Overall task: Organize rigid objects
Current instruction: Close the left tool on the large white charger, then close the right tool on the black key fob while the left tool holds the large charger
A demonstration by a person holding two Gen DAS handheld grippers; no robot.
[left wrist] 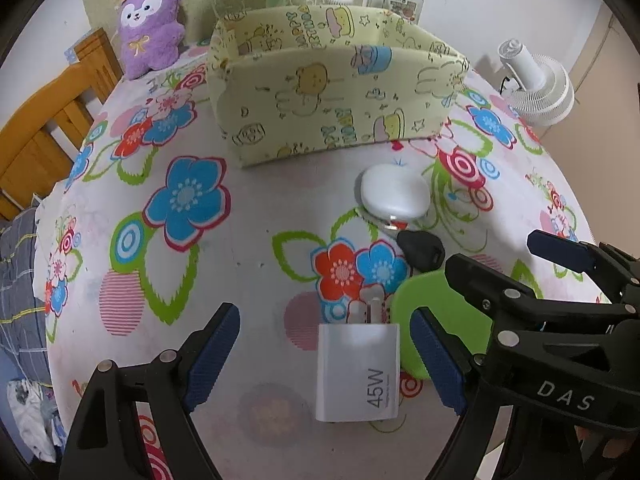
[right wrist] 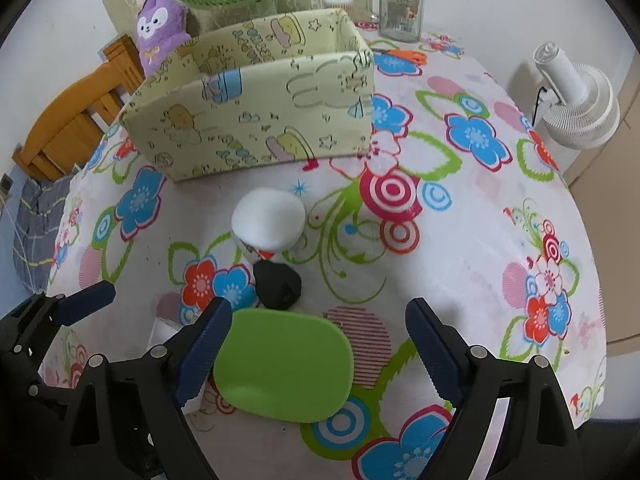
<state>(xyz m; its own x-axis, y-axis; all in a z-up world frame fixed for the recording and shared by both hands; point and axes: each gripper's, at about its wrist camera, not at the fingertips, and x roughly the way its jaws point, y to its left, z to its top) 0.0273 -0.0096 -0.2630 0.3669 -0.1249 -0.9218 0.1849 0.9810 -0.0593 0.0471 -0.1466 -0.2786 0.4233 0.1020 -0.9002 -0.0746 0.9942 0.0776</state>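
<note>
Showing yellow box (left wrist: 320, 120) | interior hidden | charger (left wrist: 358, 372) outside

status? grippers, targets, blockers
Left gripper open over white charger. Right gripper open over green case. Neither gripped. Box path clear.

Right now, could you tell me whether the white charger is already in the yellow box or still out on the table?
Out. The white charger lies flat on the floral tablecloth, well short of the yellow box.
</note>
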